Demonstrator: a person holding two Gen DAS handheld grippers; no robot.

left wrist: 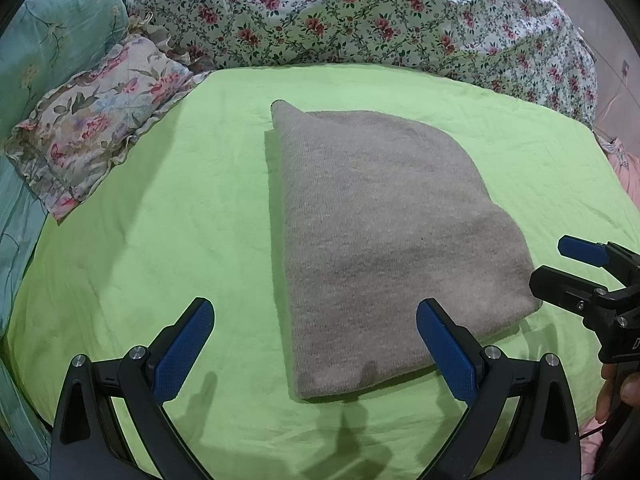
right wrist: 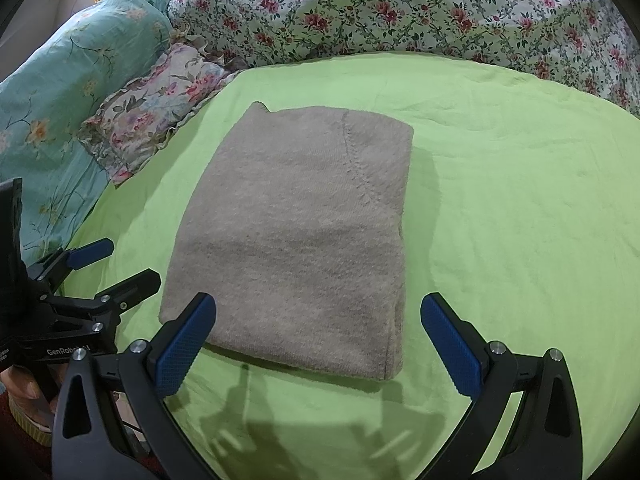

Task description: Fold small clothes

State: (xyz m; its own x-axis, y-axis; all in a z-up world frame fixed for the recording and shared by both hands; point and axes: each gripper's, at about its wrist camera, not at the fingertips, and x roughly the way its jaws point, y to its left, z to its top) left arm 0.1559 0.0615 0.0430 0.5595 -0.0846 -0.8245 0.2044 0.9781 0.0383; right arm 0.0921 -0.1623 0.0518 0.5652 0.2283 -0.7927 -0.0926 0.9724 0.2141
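A grey knitted garment lies folded into a compact rectangle on the green sheet; it also shows in the right wrist view. My left gripper is open and empty, hovering just in front of the garment's near edge. My right gripper is open and empty over the garment's near edge. Each gripper also appears in the other's view, the right one at the garment's right side, the left one at its left side.
A floral quilt is heaped along the back of the bed. A small floral pillow and a teal pillow lie at the left. The green sheet also shows in the right wrist view.
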